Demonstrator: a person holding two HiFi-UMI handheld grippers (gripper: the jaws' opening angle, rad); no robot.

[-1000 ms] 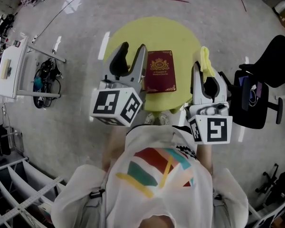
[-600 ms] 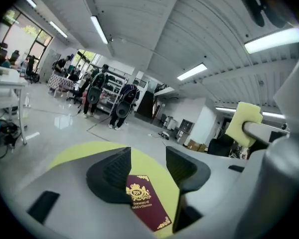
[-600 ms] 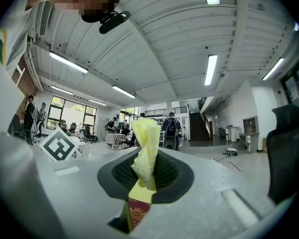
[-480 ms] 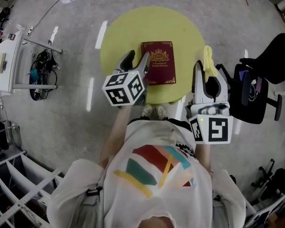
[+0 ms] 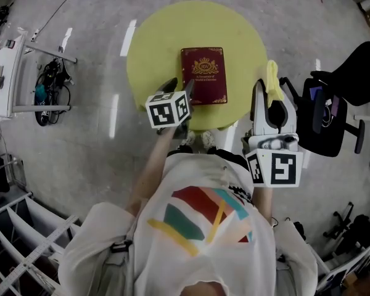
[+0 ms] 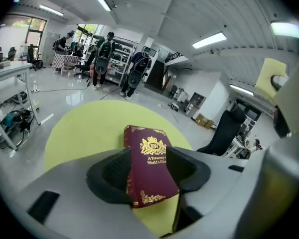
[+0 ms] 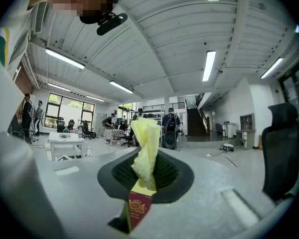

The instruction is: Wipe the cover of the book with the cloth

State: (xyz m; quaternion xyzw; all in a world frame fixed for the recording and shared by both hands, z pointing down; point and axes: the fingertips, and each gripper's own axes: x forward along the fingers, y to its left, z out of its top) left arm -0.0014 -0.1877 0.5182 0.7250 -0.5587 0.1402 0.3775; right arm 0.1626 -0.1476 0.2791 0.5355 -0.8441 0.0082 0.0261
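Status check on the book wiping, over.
Left tongs open, just widened, book between them, not gripped. Right tongs shut on yellow cloth, apart from the book. Book flat on the round table, nothing on its cover.

Seen from above, the left claw [image 5: 179,85] covers the near left corner of the book [image 5: 205,73]; its title is too small to read there.

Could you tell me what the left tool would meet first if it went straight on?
Probably the near end of the red book on the yellow table; the left tool aims at it, depth unclear.
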